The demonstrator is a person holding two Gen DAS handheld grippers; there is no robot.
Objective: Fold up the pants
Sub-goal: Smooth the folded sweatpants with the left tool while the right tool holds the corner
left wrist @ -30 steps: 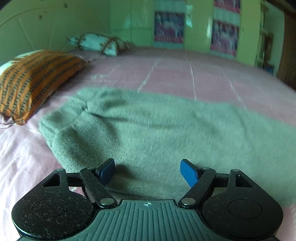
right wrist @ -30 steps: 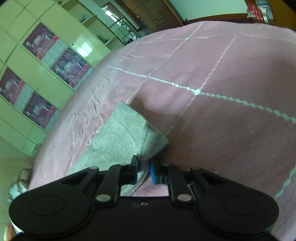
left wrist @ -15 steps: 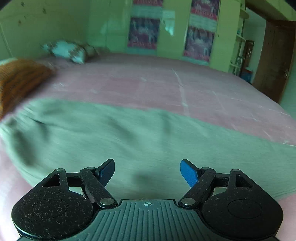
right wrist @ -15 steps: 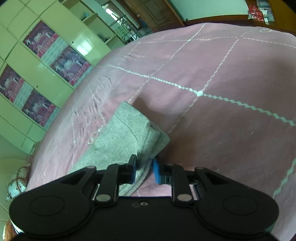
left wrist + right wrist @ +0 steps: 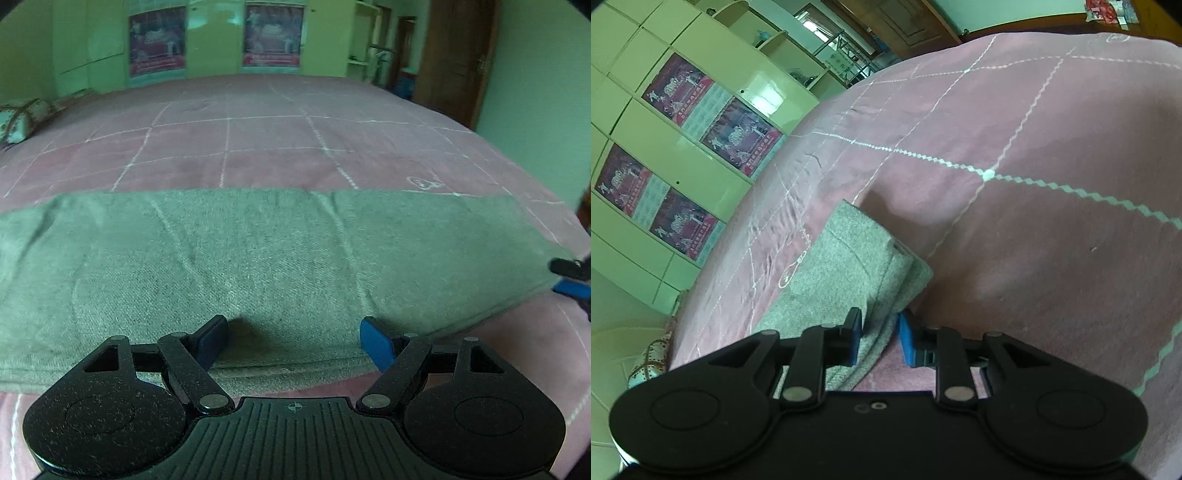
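Grey-green pants [image 5: 258, 258] lie folded lengthwise in a long band across the pink bedspread [image 5: 258, 147]. My left gripper [image 5: 294, 334] hovers open over the band's near edge, with nothing between its blue pads. The right gripper [image 5: 569, 277] shows at the far right of the left wrist view, at the pants' leg end. In the right wrist view, the right gripper [image 5: 881, 338] has its jaws opening. The hem corner of the pants [image 5: 846, 266] lies between the pads, and the right pad stands clear of the cloth.
A patterned pillow [image 5: 18, 118] lies at the bed's far left. A green wardrobe with posters [image 5: 273, 37] stands behind the bed, and a brown door [image 5: 458, 55] is at the right. Pink bedspread [image 5: 1034, 184] stretches beyond the hem.
My left gripper has swept right along the pants, away from the orange pillow and the waist end, staying open. The right gripper's jaws have parted from the hem corner they were shut on.
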